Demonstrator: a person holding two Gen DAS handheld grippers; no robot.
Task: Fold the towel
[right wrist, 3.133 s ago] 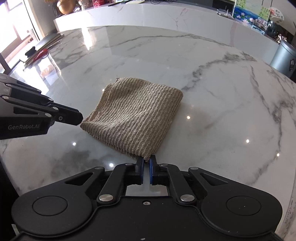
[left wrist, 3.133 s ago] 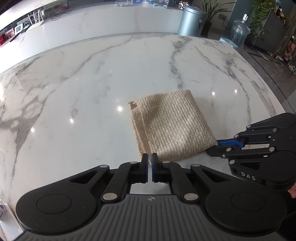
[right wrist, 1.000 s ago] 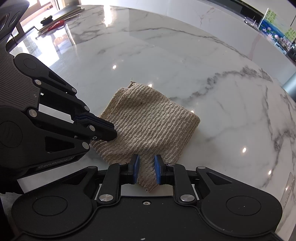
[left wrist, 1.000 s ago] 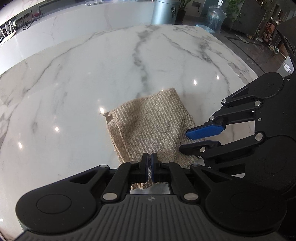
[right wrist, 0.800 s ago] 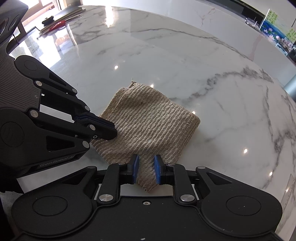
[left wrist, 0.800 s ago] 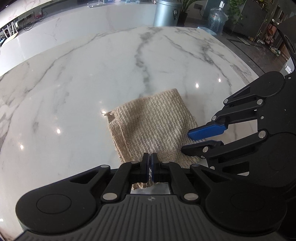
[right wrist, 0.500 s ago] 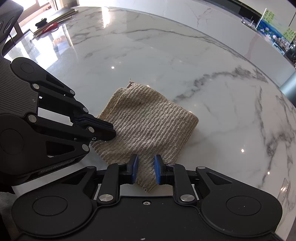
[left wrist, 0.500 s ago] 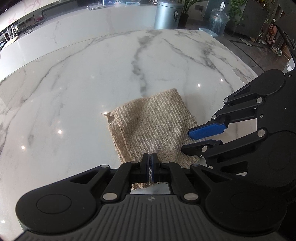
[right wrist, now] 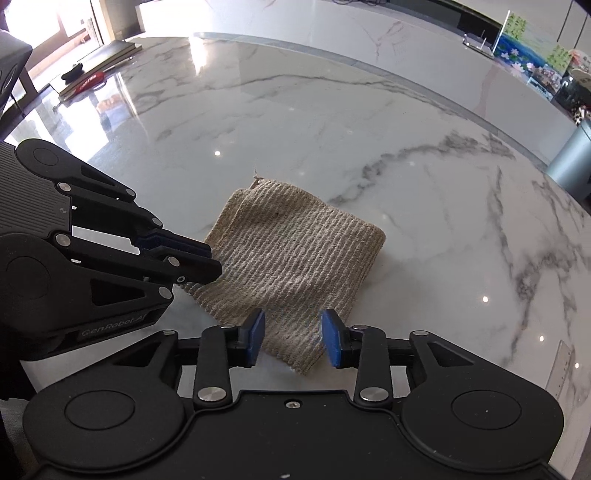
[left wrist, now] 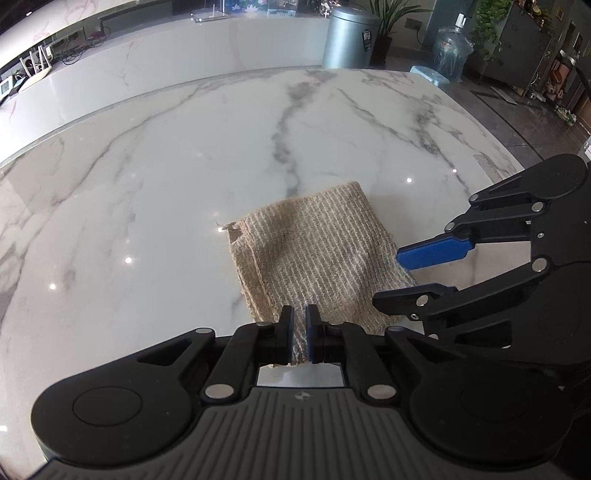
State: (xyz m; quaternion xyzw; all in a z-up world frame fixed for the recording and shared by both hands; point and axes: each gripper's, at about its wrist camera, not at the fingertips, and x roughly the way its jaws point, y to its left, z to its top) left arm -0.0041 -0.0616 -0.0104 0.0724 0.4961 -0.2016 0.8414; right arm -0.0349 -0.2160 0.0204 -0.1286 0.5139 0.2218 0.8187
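Observation:
A beige ribbed towel (left wrist: 314,254) lies folded into a small square on the white marble table (left wrist: 166,166); it also shows in the right wrist view (right wrist: 295,254). My left gripper (left wrist: 300,334) is nearly shut, with the towel's near corner between its jaws. It appears in the right wrist view (right wrist: 201,260) at the towel's left edge. My right gripper (right wrist: 293,338) is open, its jaws either side of the towel's near corner. In the left wrist view it (left wrist: 410,275) stands open at the towel's right edge.
A grey metal bin (left wrist: 349,35), a water bottle (left wrist: 452,55) and plants stand beyond the table's far edge. Books and a red object (right wrist: 88,79) lie at the far left of the table. A marble counter (right wrist: 369,33) runs behind.
My right gripper has opened wider around the towel's corner. My left gripper's jaws have parted slightly on the towel. Both have drawn back a little; the towel lies as before.

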